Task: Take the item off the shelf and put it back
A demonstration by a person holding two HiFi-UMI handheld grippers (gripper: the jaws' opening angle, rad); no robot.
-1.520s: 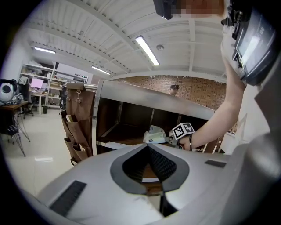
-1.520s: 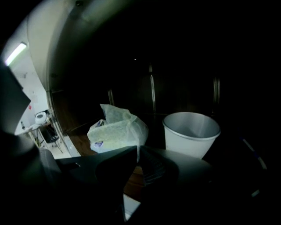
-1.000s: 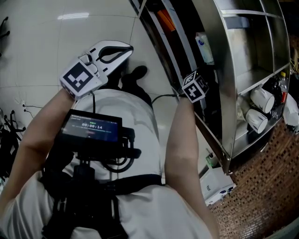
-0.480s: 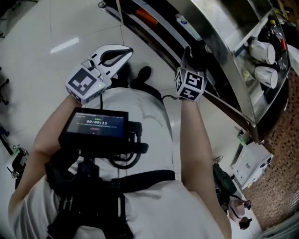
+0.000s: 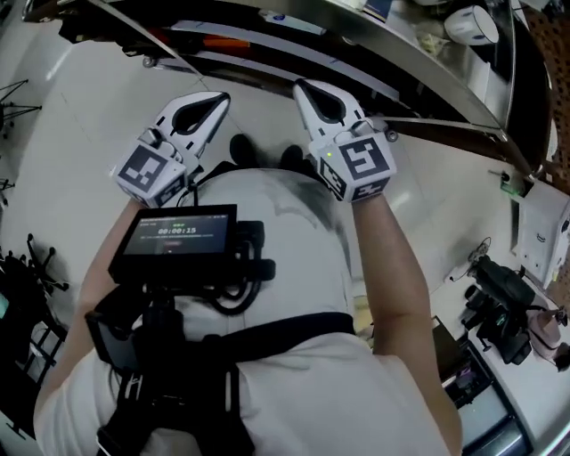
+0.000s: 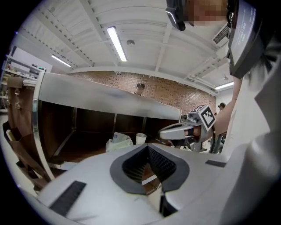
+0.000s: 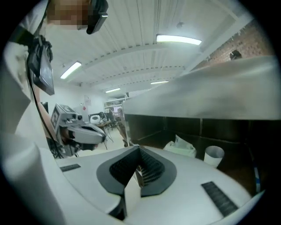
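Observation:
In the head view both grippers are held out side by side over the white floor, pointing at the steel shelf unit (image 5: 419, 49) along the top. My left gripper (image 5: 214, 98) is shut and empty. My right gripper (image 5: 303, 86) is also shut with nothing in it, just short of the shelf's edge. The left gripper view looks past the closed jaws of the left gripper (image 6: 148, 154) into a dark shelf bay holding a crumpled white bag (image 6: 117, 141) and a white cup (image 6: 140, 138). Beyond the right gripper (image 7: 139, 154) in its own view lie the same bag (image 7: 181, 146) and cup (image 7: 214, 155).
A monitor (image 5: 174, 239) rides on the person's chest rig. A desk with dark gear (image 5: 499, 307) stands at the lower right, and stands with cables (image 5: 27, 267) at the left. More white cups (image 5: 468, 22) sit higher in the shelf. An upright steel post (image 6: 37, 127) edges the bay.
My right gripper has drawn back out of the shelf and now shows whole beside the left one. The head view has swung, so the shelf lies along the top.

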